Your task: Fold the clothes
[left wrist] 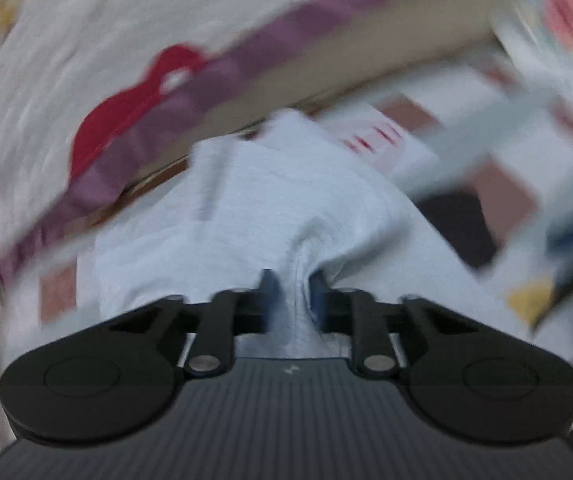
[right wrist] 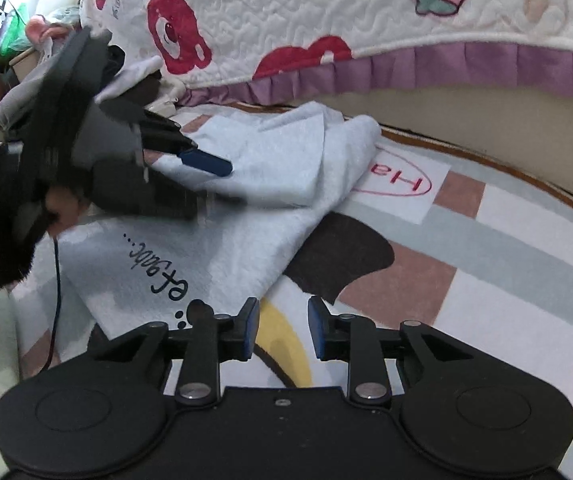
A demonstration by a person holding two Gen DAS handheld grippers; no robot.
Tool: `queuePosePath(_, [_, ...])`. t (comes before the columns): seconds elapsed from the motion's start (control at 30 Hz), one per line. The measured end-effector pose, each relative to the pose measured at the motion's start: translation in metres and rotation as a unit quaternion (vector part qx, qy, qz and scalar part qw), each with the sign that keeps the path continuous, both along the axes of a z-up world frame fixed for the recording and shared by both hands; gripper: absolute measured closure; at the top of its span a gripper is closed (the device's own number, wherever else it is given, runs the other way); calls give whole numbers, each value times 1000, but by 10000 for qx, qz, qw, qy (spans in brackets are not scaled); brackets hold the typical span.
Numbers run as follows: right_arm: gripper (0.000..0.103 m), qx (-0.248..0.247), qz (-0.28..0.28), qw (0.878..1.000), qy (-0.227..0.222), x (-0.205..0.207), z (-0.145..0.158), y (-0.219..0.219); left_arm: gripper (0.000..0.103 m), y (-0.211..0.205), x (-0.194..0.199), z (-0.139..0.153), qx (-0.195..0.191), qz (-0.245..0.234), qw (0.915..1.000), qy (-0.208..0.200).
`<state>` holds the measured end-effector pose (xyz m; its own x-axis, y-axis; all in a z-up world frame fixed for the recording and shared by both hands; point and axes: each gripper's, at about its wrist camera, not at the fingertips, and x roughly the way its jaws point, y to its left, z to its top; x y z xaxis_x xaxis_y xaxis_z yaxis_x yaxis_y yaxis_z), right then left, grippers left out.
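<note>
Checked floor mat point(right wrist: 486, 280) lies under both tools, a quilted bed point(right wrist: 326, 12) beyond. Right tool point(right wrist: 282, 328) is released, nothing between its pads, the pale blue garment point(right wrist: 246, 232) just ahead-left. Left tool point(left wrist: 292, 292) pinches a garment fold. Best carry that fold across evenly, keeping edges aligned.

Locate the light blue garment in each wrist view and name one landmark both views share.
Left wrist: the light blue garment fills the centre, a fold pinched in the left gripper.
Right wrist: it lies left of centre on the checked mat.
Shared landmark: the purple frill edging the quilt.
</note>
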<state>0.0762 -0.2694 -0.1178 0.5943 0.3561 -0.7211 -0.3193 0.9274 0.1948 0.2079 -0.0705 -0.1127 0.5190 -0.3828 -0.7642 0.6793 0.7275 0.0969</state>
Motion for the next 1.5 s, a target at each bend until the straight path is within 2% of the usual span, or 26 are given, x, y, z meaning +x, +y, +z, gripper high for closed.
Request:
queuePosePath(0.1, [72, -6, 140, 9999, 36, 8, -3, 5, 86, 35, 46, 17, -720, 816, 9927, 515])
queuePosePath(0.17, [71, -66, 274, 9996, 5, 15, -2, 9, 86, 63, 74, 17, -1282, 1587, 9752, 862])
queuePosePath(0.23, [69, -146, 403, 9991, -17, 22, -3, 12, 86, 88, 84, 4, -1701, 1909, 9615, 1005])
queuePosePath(0.33, [68, -256, 501, 9984, 1, 31, -2, 13, 86, 126, 98, -15, -2318, 2381, 9353, 1213])
queuePosePath(0.4, [68, -298, 545, 9981, 22, 36, -2, 12, 78, 144, 107, -26, -2802, 2480, 9142, 1554])
queuePosePath(0.43, [67, -286, 547, 9981, 39, 40, -2, 11, 65, 151, 110, -29, -3048, 2473, 9037, 1711])
queuePosePath(0.47, [67, -258, 539, 9982, 59, 44, -2, 10, 54, 153, 112, -28, -3201, 2420, 8991, 1748])
queuePosePath(0.53, [65, -163, 433, 9989, 58, 57, -2, 8, 50, 157, 116, -27, -3478, 2304, 8902, 1831])
queuePosePath(0.63, [60, 252, 21, 9997, 44, 84, 0, -1, 43, 150, 120, -26, -3649, 2053, 8847, 2047])
queuePosePath(0.67, [58, 464, -161, 9988, 55, 94, 0, -5, 41, 147, 120, -26, -3676, 1975, 8840, 2106])
queuePosePath(0.7, [55, 703, -351, 9969, 79, 104, 0, -10, 41, 145, 119, -25, -3596, 1934, 8884, 2099])
queuePosePath(0.73, [55, 940, -551, 9940, 122, 115, -2, -16, 40, 143, 117, -23, -3437, 1948, 8966, 2003])
queuePosePath(0.77, [55, 1171, -754, 9901, 172, 126, -4, -21, 39, 141, 115, -21, -3250, 1930, 9062, 1896])
queuePosePath(0.8, [54, 1327, -918, 9866, 221, 135, -7, -25, 39, 136, 113, -21, -2990, 1831, 9197, 1765])
queuePosePath(0.87, [53, 1433, -1123, 9828, 306, 151, -13, -29, 39, 127, 110, -22, -2470, 1603, 9435, 1522])
queuePosePath(0.93, [52, 1421, -1202, 9817, 412, 164, -21, -27, 41, 118, 107, -27, -2029, 1332, 9584, 1501])
queuePosePath(1.0, [52, 1428, -1206, 9811, 499, 171, -31, -23, 66, 115, 102, -29, -1837, 1325, 9649, 1333])
queuePosePath(1.03, [53, 1508, -1176, 9803, 491, 173, -35, -21, 83, 116, 101, -27, -1828, 1301, 9668, 1223])
queuePosePath(1.07, [63, 1716, -1060, 9786, 393, 173, -39, -20, 89, 118, 100, -24, -1826, 1343, 9680, 1076])
queuePosePath(1.1, [90, 2044, -1082, 9725, 263, 172, -41, -25, 93, 121, 99, -22, -1836, 1419, 9682, 935])
queuePosePath(1.13, [90, 2400, -1191, 9633, 133, 172, -43, -32, 99, 126, 98, -21, -1873, 1582, 9661, 805])
queuePosePath(1.17, [91, 2752, -1298, 9526, 2, 171, -45, -40, 99, 132, 96, -20, -1907, 1748, 9635, 686])
queuePosePath(1.23, [96, 3011, -1618, 9397, -135, 170, -47, -53, 100, 143, 93, -21, -1987, 1943, 9586, 623])
queuePosePath(1.37, [99, 2795, -1592, 9466, -213, 166, -44, -61, 101, 151, 94, -18, -2129, 2076, 9534, 510])
queuePosePath(1.5, [100, 2495, -1556, 9546, -474, 162, -29, -57, 94, 161, 97, -16, -2577, 2378, 9345, 617])
